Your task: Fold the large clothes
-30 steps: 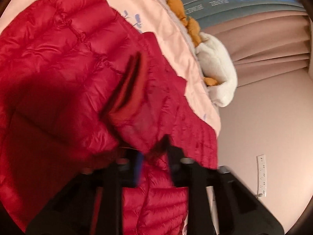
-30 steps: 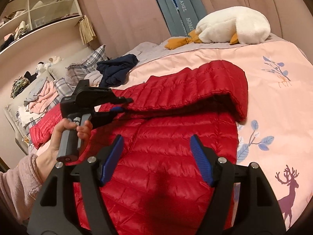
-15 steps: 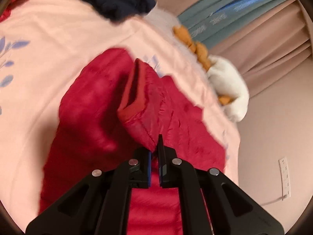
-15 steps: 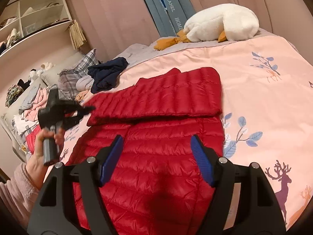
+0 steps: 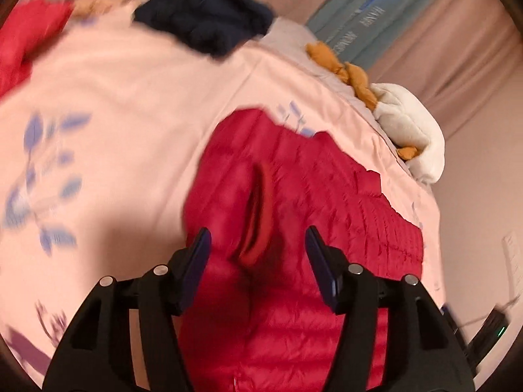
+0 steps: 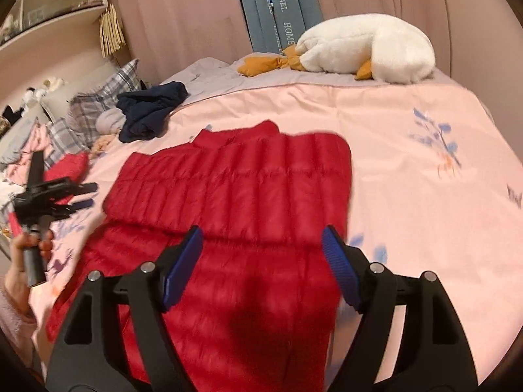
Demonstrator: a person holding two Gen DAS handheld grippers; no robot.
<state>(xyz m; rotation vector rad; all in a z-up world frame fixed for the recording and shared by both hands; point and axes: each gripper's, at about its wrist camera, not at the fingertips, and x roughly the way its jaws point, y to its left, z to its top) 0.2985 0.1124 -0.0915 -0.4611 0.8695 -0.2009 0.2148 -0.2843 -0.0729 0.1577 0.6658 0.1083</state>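
A red quilted down jacket (image 6: 235, 202) lies on the pink bedspread (image 6: 408, 196), its sleeve laid across the body. In the left wrist view the jacket (image 5: 310, 212) shows with the sleeve cuff (image 5: 258, 215) lying just ahead of my left gripper (image 5: 258, 245), which is open and empty. My right gripper (image 6: 261, 245) is open and empty above the jacket's lower part. The left gripper also shows in the right wrist view (image 6: 85, 194), held off the jacket's left side.
A white plush goose (image 6: 366, 45) lies at the bed's far end. A dark navy garment (image 6: 150, 111) and plaid pillows (image 6: 85, 111) lie at the far left. Another red item (image 6: 68, 166) lies by the left edge. Curtains and shelves stand behind.
My left gripper carried the sleeve across the jacket, then opened and let the cuff go. It has drawn back to the left. My right gripper stayed open above the jacket.
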